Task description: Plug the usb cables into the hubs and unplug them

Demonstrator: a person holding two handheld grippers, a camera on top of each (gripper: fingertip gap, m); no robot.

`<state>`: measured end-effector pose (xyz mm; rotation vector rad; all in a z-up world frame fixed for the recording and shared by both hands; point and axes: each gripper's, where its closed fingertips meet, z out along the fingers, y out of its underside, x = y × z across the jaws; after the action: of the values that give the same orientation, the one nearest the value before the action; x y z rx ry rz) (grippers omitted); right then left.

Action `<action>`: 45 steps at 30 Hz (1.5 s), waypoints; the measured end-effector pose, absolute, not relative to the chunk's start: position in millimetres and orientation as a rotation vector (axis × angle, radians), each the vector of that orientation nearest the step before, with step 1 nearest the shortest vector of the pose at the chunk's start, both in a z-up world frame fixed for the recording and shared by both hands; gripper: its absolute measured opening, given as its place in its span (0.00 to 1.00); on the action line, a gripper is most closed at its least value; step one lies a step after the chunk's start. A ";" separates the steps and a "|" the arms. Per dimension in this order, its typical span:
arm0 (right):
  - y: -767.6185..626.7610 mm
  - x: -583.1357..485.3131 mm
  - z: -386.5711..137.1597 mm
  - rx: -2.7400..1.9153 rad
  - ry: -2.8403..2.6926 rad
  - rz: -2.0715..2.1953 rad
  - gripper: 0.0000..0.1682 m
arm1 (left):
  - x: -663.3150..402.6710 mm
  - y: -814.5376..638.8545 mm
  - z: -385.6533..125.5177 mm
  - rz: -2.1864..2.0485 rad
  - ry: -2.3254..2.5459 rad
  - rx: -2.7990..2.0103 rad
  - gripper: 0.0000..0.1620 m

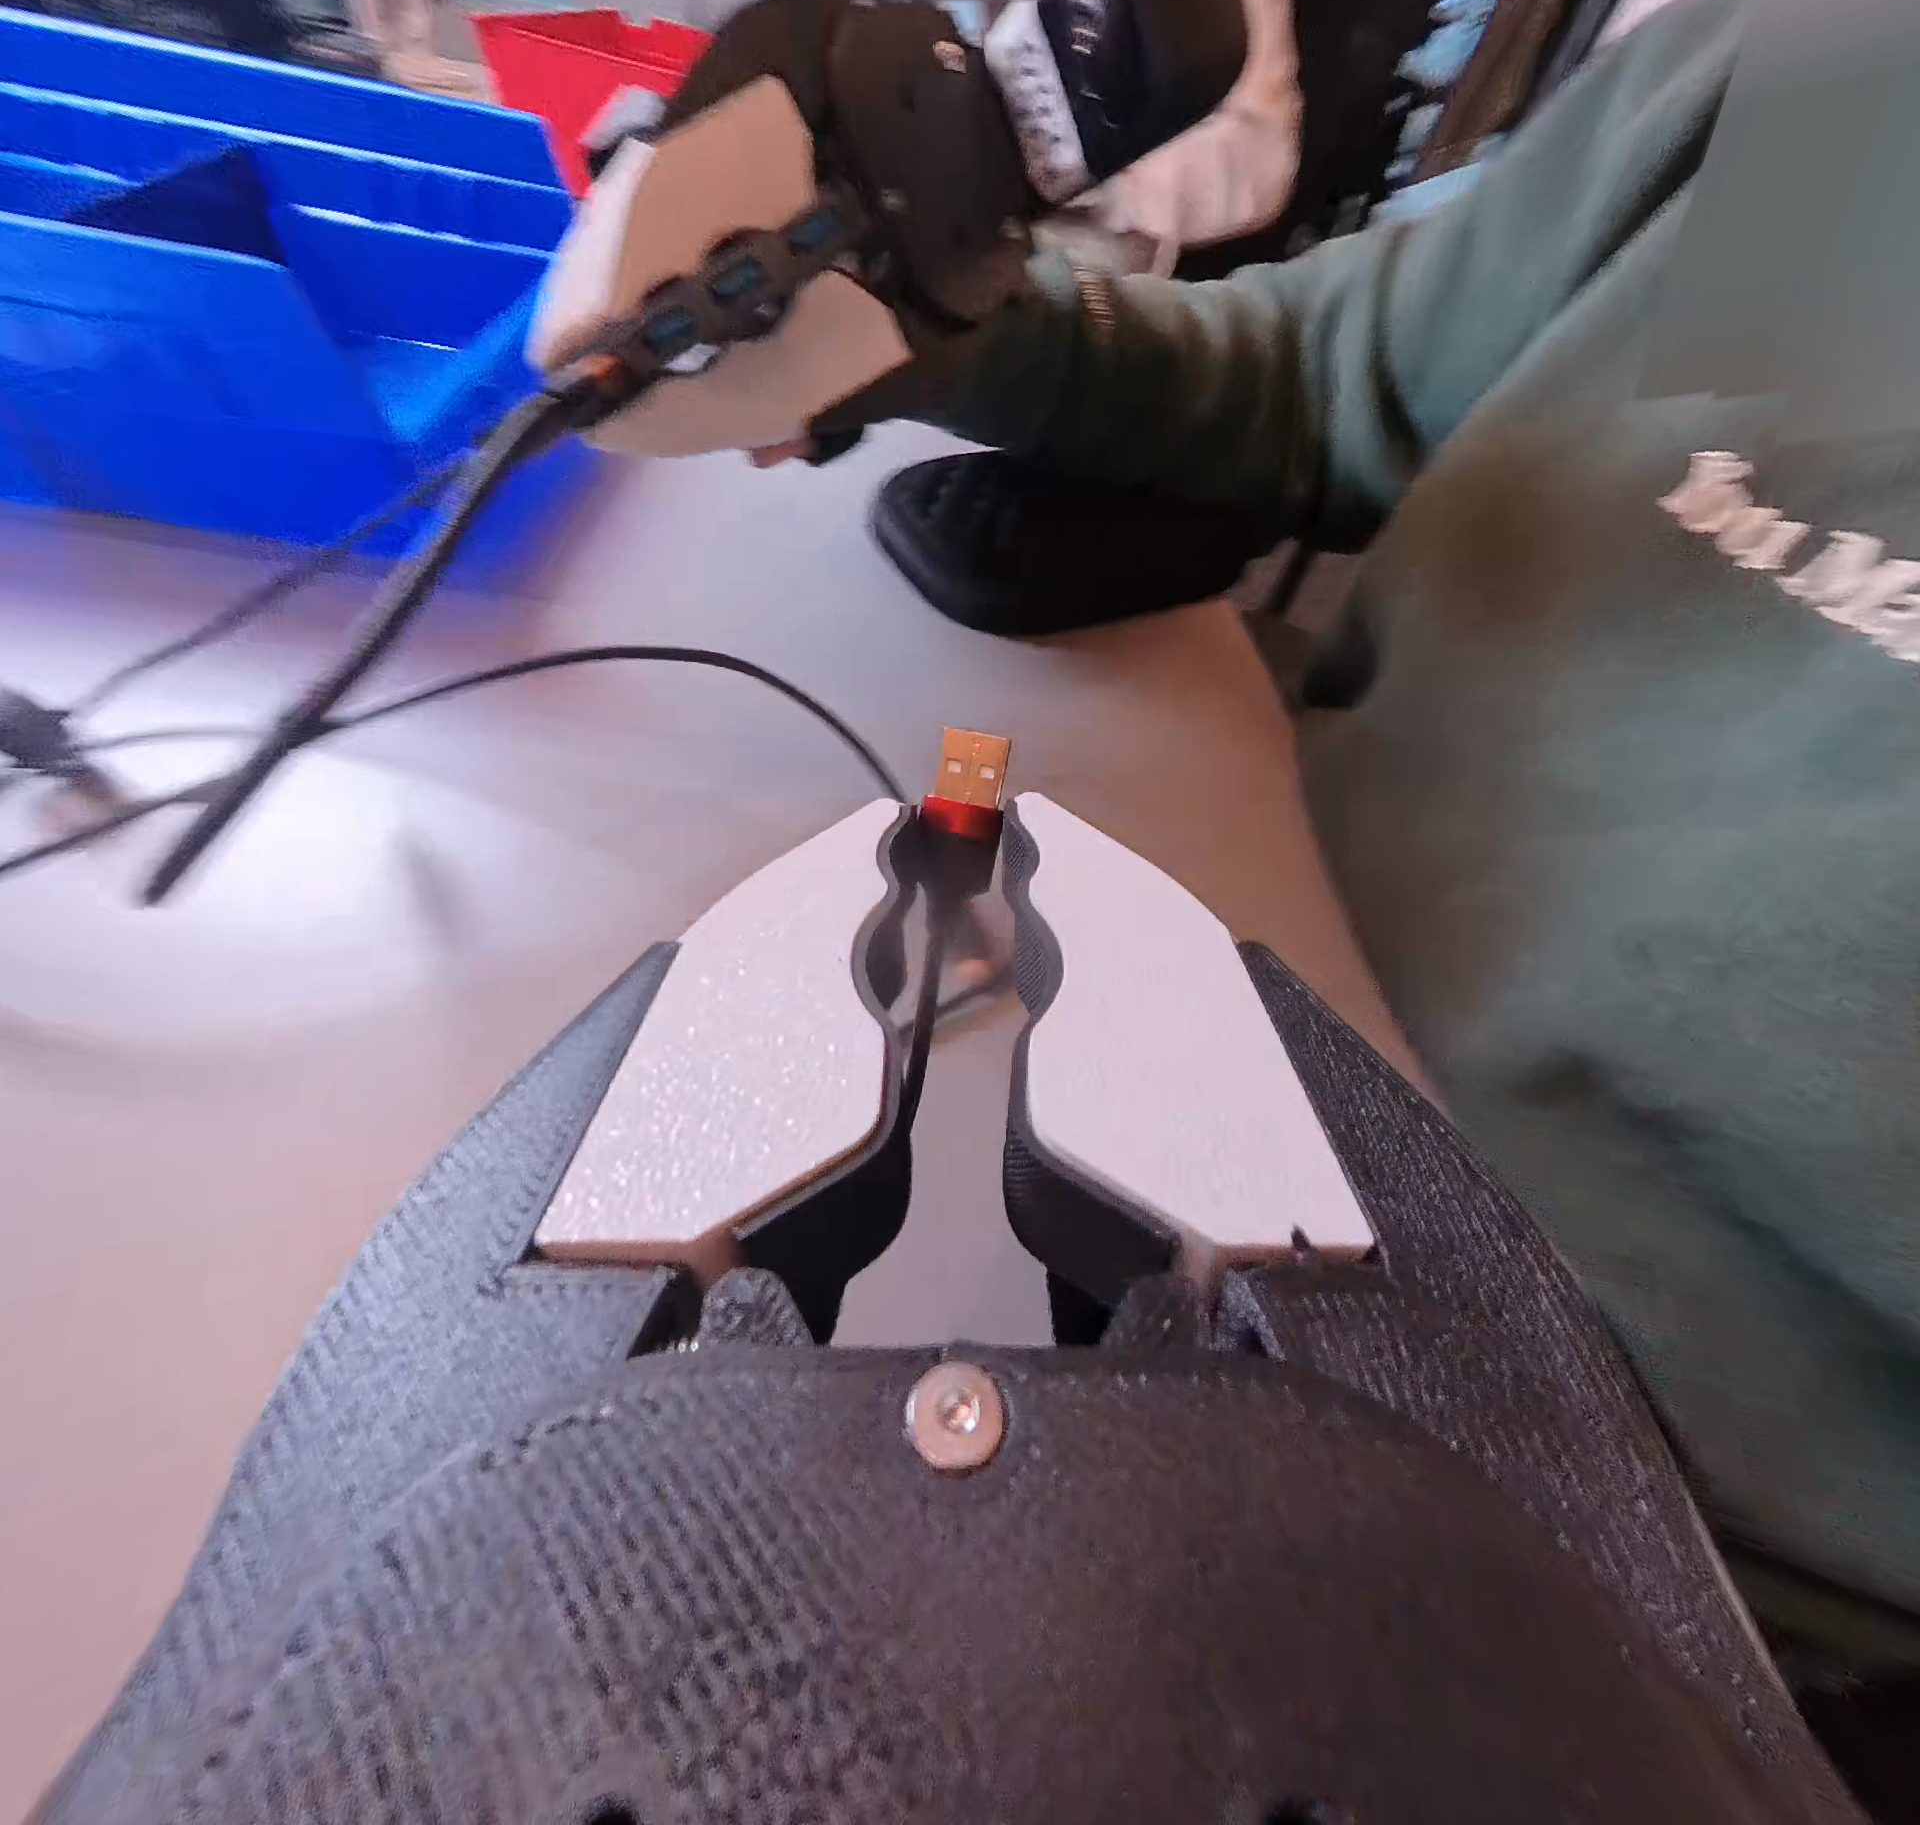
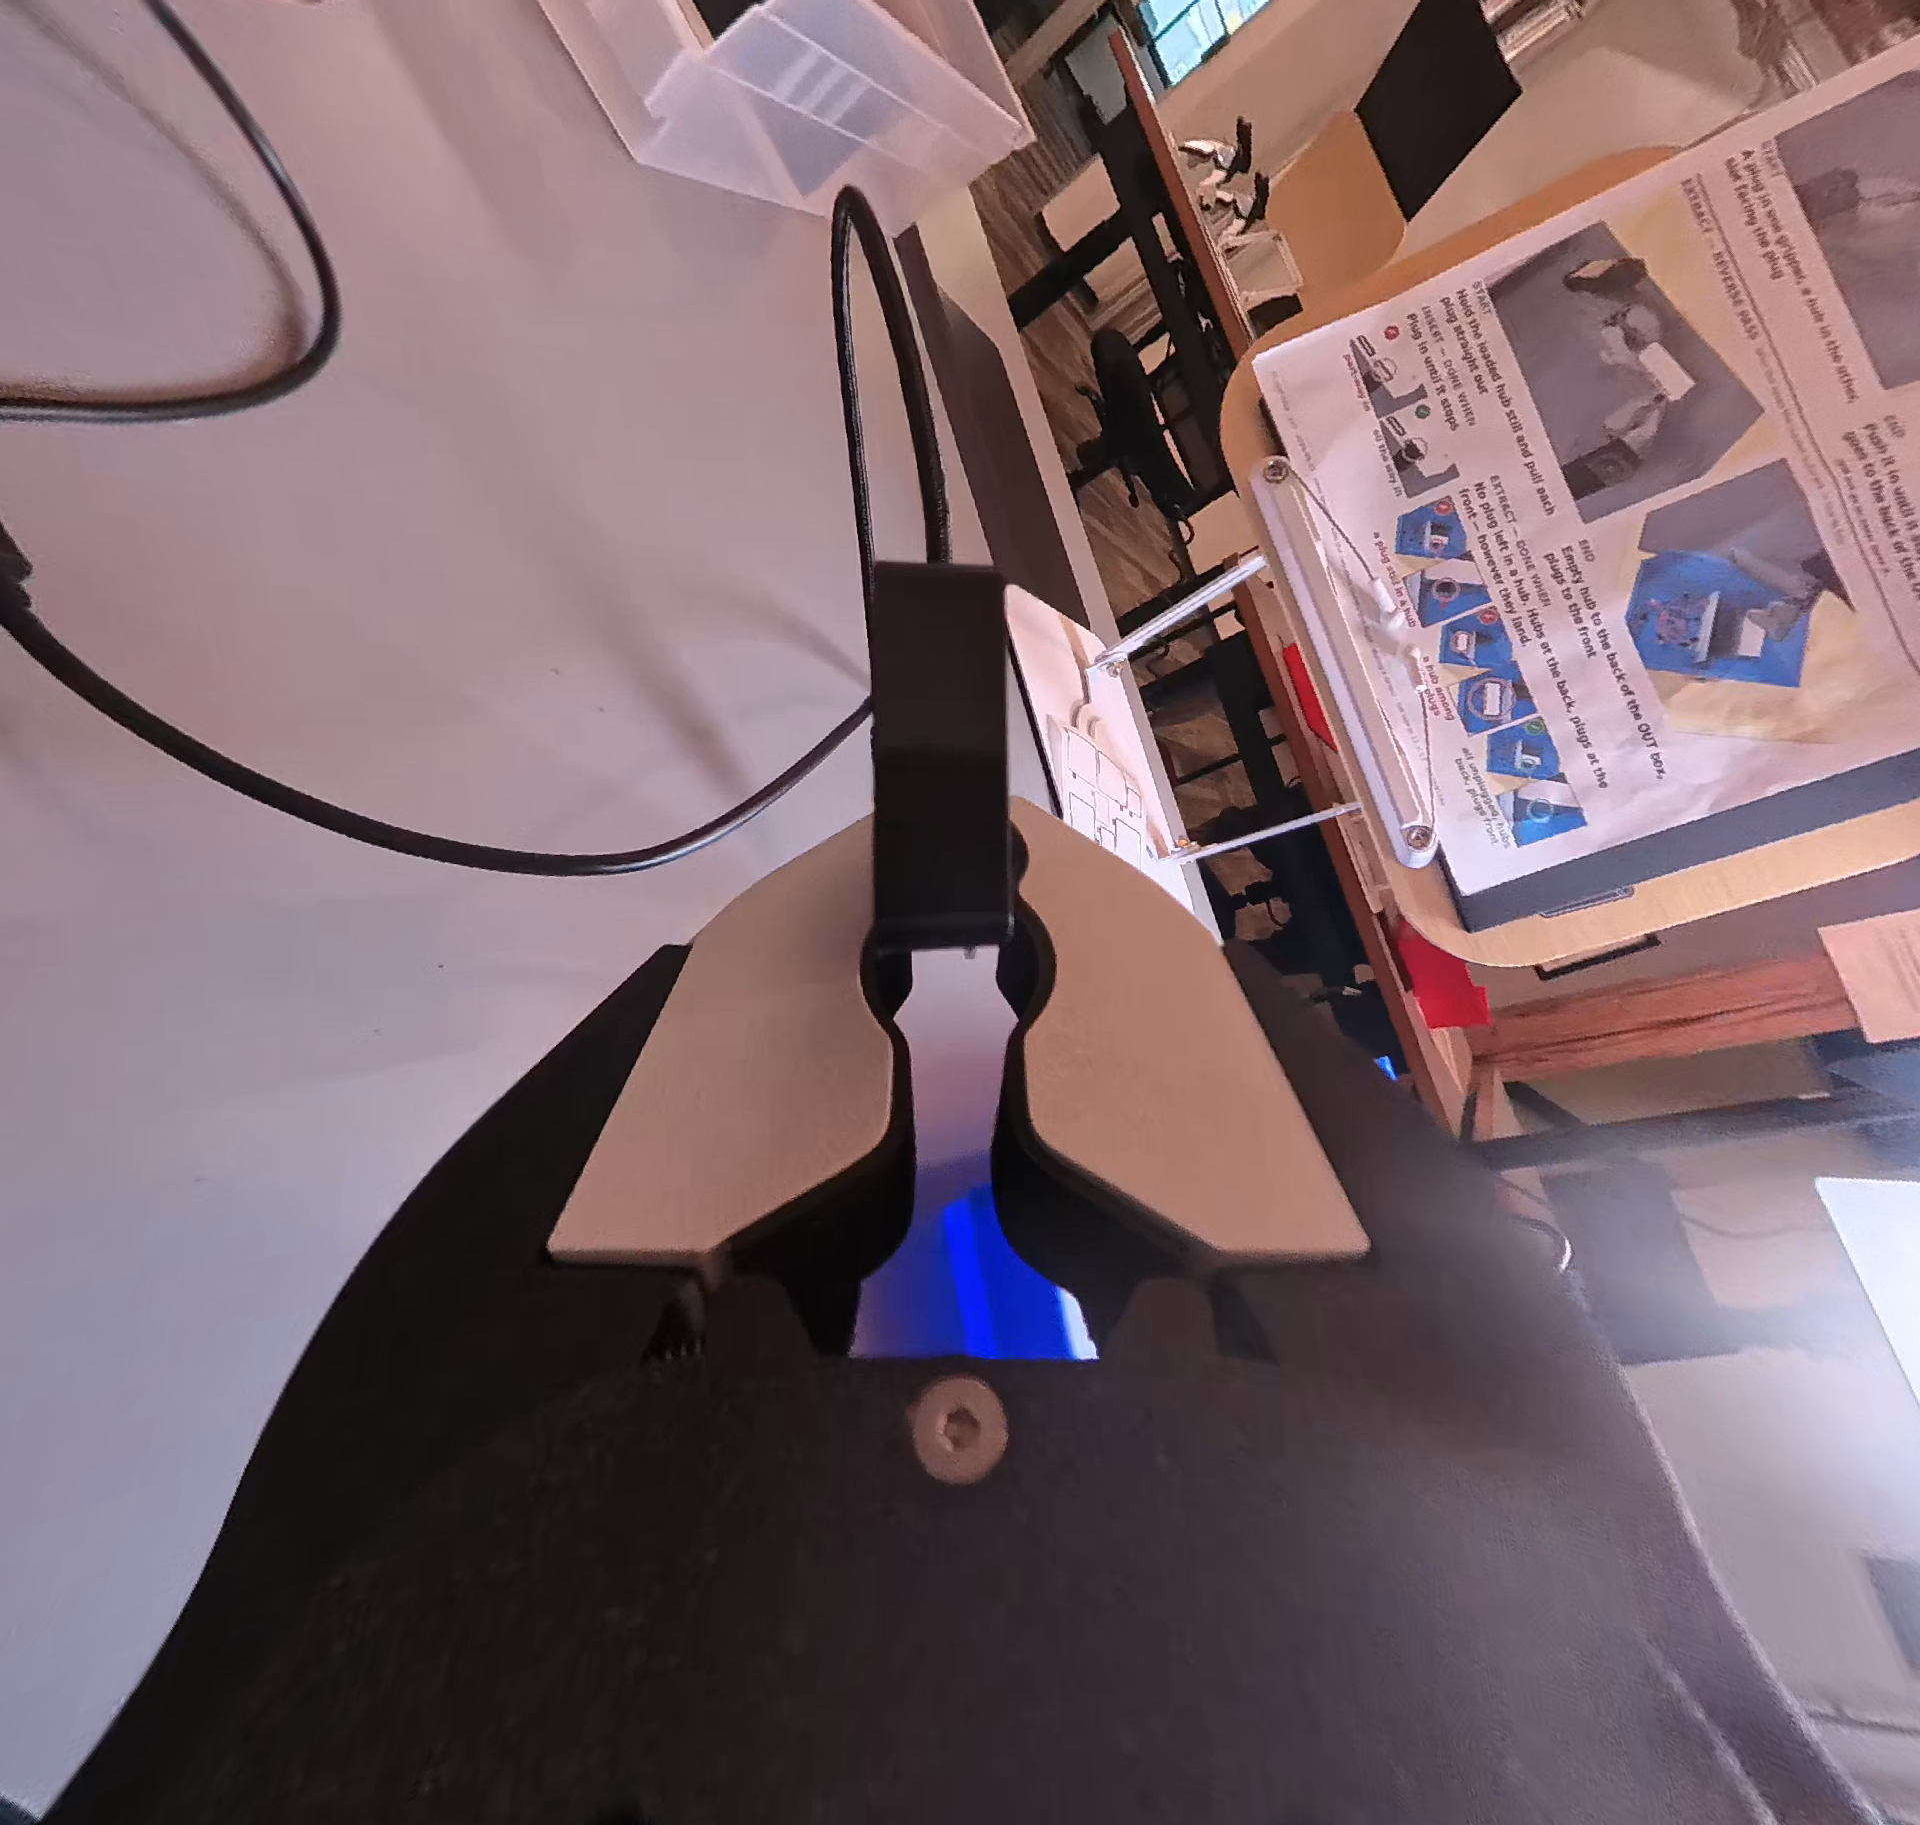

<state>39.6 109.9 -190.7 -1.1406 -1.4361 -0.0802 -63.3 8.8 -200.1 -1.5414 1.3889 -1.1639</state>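
The pale table (image 1: 312, 1100) spreads under both my grippers, with black cables (image 1: 343, 715) looping across it. At its far side stands a blue bin (image 1: 208, 321) with ribbed walls; I cannot see what lies inside it. Behind that sits a red bin (image 1: 561, 61), too blurred to read its contents. In the right wrist view a clear plastic tray (image 2: 831, 102) rests near the table's edge, with what look like clear sheets in it. My right gripper (image 2: 940, 902) is clamped on a black hub (image 2: 940, 736), which sticks out past the fingertips with its cable (image 2: 883, 373) arching away from the far end; the hub (image 1: 717, 300) shows a row of blue ports facing my other hand. My left gripper (image 1: 961, 819) is closed tight on a red-collared plug (image 1: 966, 788), its gold metal end pointing forward, well apart from the hub.
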 end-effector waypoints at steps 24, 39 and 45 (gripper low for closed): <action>138.3 71.3 -177.0 -1.262 -1.257 -0.146 0.07 | -115.6 88.6 -293.5 0.201 1.436 -1.848 0.10; 137.9 71.4 -183.8 -1.284 -1.281 -0.104 0.08 | -127.8 78.7 -297.4 -0.669 1.785 -2.259 0.19; 138.8 73.2 -184.8 -1.294 -1.276 -0.067 0.08 | -121.8 67.5 -300.7 -0.684 1.794 -2.301 0.06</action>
<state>73.2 138.8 -184.8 -1.2940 -1.2764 -0.0667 -121.8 67.5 -300.7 -2.3012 1.7935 -0.6840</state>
